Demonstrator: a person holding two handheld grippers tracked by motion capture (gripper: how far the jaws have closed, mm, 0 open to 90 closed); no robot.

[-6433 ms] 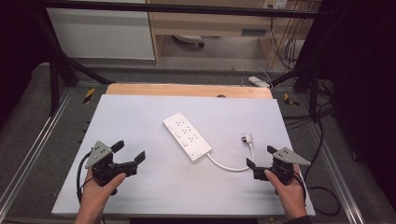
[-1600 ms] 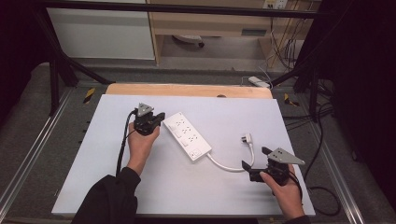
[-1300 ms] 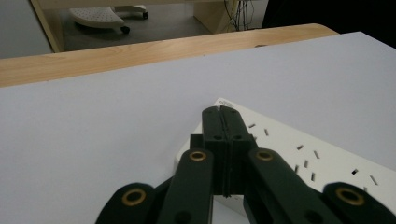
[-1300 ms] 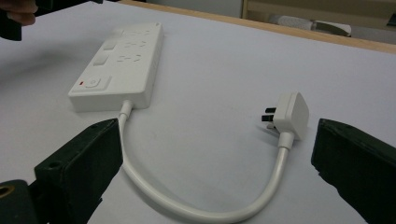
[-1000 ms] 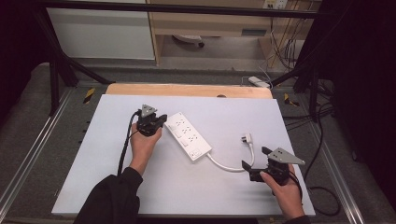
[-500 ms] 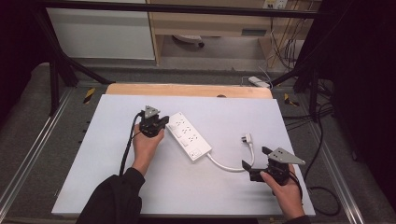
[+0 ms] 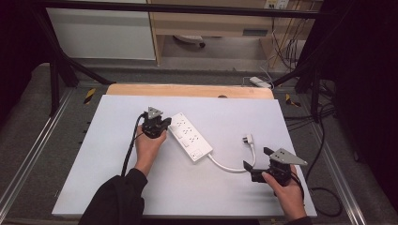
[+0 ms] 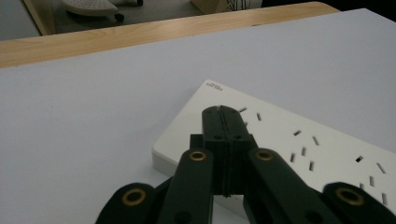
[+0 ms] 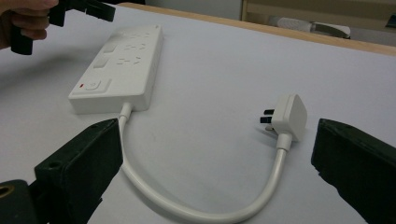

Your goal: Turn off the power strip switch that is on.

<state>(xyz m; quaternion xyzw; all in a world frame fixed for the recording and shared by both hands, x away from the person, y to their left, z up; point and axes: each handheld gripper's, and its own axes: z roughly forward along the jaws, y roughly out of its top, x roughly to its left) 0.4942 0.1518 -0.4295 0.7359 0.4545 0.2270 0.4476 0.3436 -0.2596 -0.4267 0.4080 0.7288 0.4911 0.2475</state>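
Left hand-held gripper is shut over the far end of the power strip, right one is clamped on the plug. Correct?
Not quite. The right hand-held gripper is open, not clamped: in the right gripper view the plug lies untouched ahead of its jaws. The left hand-held gripper is shut over the power strip.

White table (image 7: 117,178), wooden strip along far edge. On it: white power strip (image 7: 190,136), its cord (image 7: 225,167) curving to plug (image 7: 247,139).
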